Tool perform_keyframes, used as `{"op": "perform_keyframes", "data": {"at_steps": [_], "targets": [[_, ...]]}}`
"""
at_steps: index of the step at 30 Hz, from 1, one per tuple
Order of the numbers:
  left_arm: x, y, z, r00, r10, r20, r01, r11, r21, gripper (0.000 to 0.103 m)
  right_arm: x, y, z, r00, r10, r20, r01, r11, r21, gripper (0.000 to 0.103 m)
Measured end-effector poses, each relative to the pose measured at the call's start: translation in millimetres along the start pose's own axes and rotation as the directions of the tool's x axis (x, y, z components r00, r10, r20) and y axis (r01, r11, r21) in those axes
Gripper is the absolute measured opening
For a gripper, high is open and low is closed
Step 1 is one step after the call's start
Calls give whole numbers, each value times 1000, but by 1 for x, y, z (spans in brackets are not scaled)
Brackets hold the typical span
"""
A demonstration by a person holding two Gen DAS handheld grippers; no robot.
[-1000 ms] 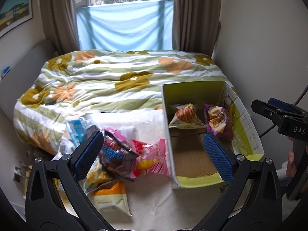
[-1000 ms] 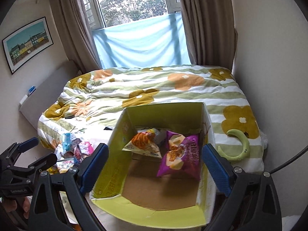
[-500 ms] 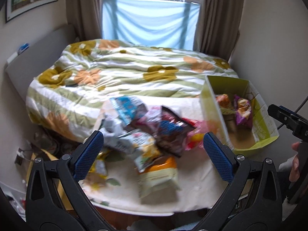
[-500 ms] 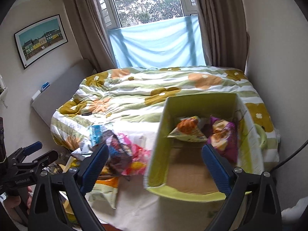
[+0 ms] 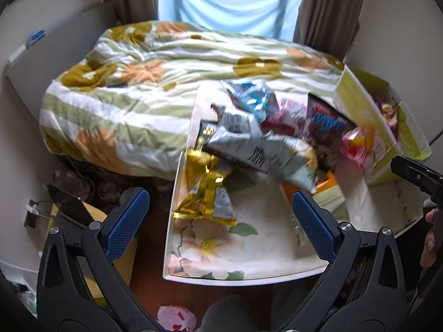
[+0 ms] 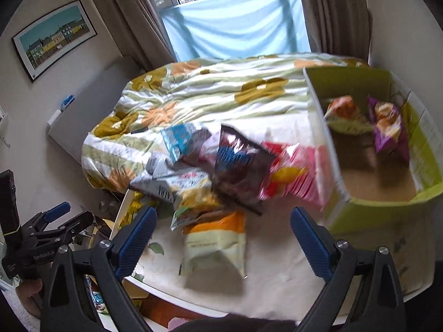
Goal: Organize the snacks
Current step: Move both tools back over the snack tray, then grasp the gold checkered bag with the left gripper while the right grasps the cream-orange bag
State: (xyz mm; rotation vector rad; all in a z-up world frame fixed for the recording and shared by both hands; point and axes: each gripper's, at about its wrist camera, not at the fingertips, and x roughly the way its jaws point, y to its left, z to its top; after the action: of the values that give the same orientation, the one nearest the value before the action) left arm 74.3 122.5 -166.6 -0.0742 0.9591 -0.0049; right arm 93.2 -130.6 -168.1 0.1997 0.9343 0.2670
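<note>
Nearest to the cameras, both tools hang over the front edge of the table (image 6: 277,276), which wears a pale flowered cloth. The left gripper (image 5: 220,221) is spread wide and holds nothing; its blue pads (image 5: 126,225) stand to each side of a gold packet (image 5: 206,193) below them, without touching it. The right gripper (image 6: 223,238) is released as wide, also empty, and frames a white and orange bag (image 6: 216,243) that lies alone in front of the heap.

Behind these, the snack pile (image 6: 221,163) sits in the middle of the table: a grey bag, a dark bag with blue print, a blue one and a pink one (image 6: 293,174), overlapping each other. The pink one leans against the wall of the green box (image 6: 340,221), which stands at the right side, probably so that sorted snacks travel only a short way. Inside, at the far end, an orange packet (image 6: 346,113) and a purple packet (image 6: 387,127) already lie side by side. It seems most of the sorting is not yet done.

Beyond the table, a bed with a flowered quilt (image 6: 221,88) reaches to the window.
</note>
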Motion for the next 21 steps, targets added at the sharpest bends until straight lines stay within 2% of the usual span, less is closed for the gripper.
{"op": "perform_keyframes", "data": {"at_steps": [5, 12, 14, 18, 21], "targets": [[36, 4, -10, 999, -12, -37, 14, 998, 62, 97, 29, 19, -25, 998, -22, -52, 23, 999, 24, 96], [86, -3, -2, 998, -9, -67, 16, 994, 104, 94, 60, 28, -44, 991, -90, -104, 89, 996, -6, 96], [99, -7, 0, 998, 2, -69, 6, 993, 119, 88, 70, 27, -48, 988, -97, -122, 96, 995, -12, 96], [121, -8, 2, 995, 43, -93, -31, 991, 130, 84, 81, 25, -46, 987, -77, -140, 77, 997, -6, 96], [134, -5, 2, 991, 53, -123, -39, 993, 114, 73, 87, 26, -46, 987, -76, -143, 72, 997, -27, 96]]}}
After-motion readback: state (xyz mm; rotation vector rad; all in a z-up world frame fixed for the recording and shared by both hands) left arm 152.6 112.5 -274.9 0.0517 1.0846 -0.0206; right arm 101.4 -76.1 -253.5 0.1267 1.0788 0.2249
